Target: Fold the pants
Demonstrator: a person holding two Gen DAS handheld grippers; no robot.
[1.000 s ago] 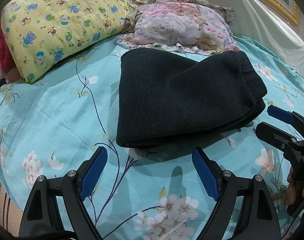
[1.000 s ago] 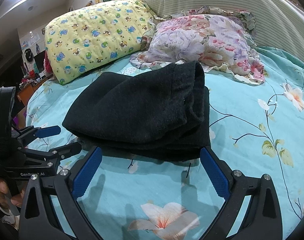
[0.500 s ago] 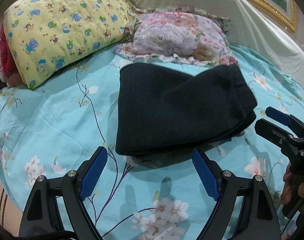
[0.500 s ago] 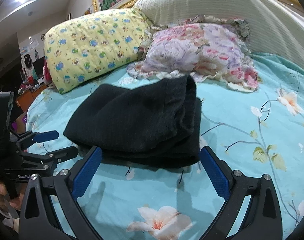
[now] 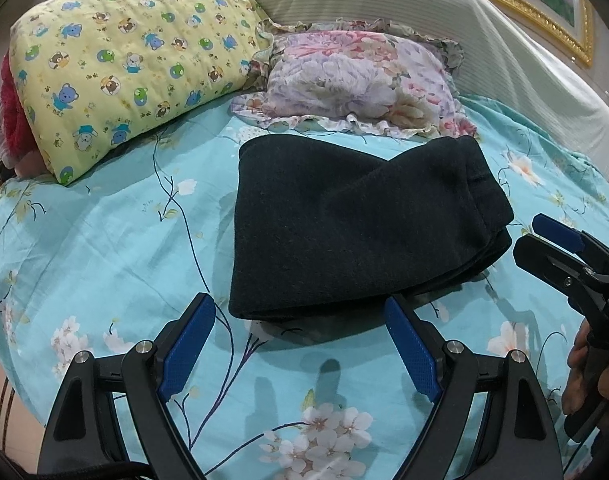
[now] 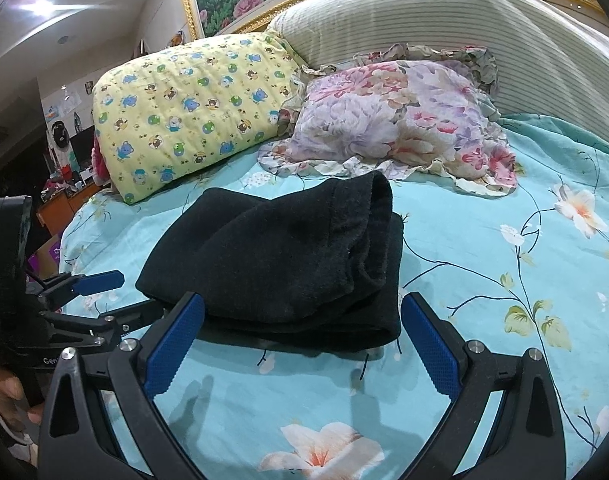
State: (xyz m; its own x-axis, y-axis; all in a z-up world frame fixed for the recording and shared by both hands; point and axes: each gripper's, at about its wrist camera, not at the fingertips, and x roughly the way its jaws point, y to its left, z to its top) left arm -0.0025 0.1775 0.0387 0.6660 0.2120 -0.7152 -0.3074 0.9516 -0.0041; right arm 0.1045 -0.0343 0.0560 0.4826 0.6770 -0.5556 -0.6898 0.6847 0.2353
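left tongs (image 5: 300,344): wide apart, empty | right tongs (image 6: 302,338): wide apart, empty | pants (image 5: 356,224): untouched

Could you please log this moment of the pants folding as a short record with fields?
surface: bed with a turquoise floral sheet
pants: black pants, folded into a compact stack, lying flat on the sheet
left gripper: left gripper open, empty, short of the pants' near edge
right gripper: right gripper open, empty, at the near edge of the stack
behind the pants: yellow bear-print pillow and floral ruffled pillow
contact: neither gripper grips the fabric
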